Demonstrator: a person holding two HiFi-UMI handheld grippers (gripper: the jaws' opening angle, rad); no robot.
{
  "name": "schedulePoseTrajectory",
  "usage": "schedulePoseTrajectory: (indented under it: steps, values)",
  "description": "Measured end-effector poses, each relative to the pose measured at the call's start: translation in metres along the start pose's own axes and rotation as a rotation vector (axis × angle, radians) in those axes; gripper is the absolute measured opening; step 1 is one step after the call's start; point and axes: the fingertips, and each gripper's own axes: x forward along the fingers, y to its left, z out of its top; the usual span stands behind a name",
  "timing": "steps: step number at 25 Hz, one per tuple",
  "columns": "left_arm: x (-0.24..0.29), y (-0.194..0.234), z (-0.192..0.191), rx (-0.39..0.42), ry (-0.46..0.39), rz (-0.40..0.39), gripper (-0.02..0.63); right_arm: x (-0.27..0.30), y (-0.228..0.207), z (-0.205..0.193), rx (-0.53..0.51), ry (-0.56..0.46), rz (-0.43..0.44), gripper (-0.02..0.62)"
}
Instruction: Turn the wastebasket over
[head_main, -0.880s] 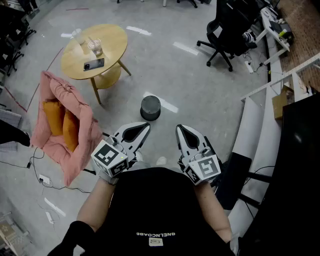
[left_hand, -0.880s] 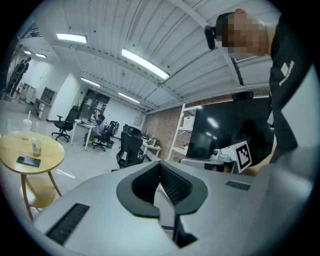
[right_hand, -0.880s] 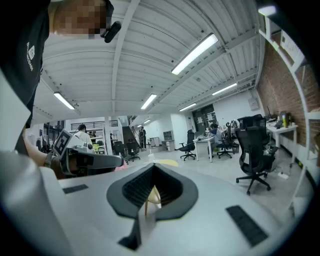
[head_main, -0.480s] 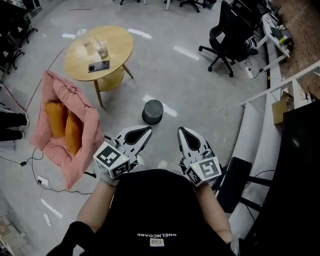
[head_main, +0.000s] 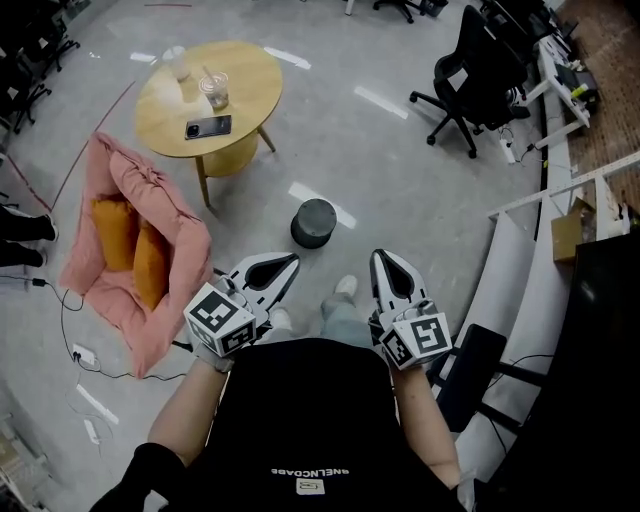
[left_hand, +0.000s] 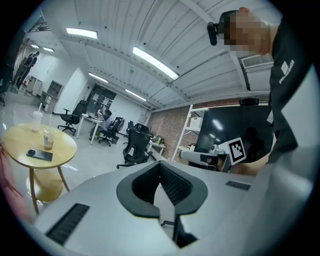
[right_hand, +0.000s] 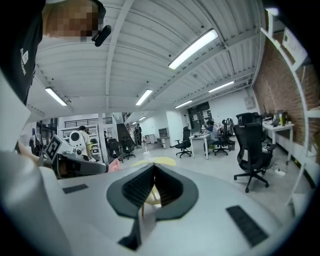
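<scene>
Pink seat (head_main: 165, 215): one, soft and folded, on the floor at far left; two orange cushions (head_main: 115, 230) rest in it.
Bench (head_main: 250, 80): one, round, wooden, just beyond the seat.
On the bench: one dark phone (head_main: 208, 127), one glass cup (head_main: 216, 88), one paler cup (head_main: 177, 65).
Left arm: bare forearm held out from the waist, hand low in front of the body.
Left claw (head_main: 290, 260): points forward, close to level, marker cube on top. In the left gripper view the left claw (left_hand: 161, 167) is pressed together, with nothing between the pads.
Wastebasket (head_main: 314, 222): one, dark grey, cylindrical, standing on end on the grey floor. It lies ahead of both claws, nearer the left tip, touching neither.
Shoes: two white, one (head_main: 345, 287) forward between the claws.
Right arm: mirrors the left, hand at the waist.
Right claw (head_main: 385, 256): points forward, close to level. Its own view shows the claw (right_hand: 153, 167) pressed together and empty.
Office chair (head_main: 470, 75): one black chair stands clear at upper right.
Claws counted: two.
</scene>
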Motion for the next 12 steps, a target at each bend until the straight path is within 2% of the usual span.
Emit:
schedulePoseTrajectory:
  steps: [6, 12]
  values:
    - [0.028, 0.043, 0.006, -0.021, 0.003, 0.065, 0.014, 0.050, -0.047, -0.003, 0.028, 0.017, 0.016, 0.011]
    - [0.088, 0.090, 0.019, -0.059, -0.006, 0.181, 0.014, 0.115, -0.109, 0.001, 0.038, 0.056, 0.129, 0.011]
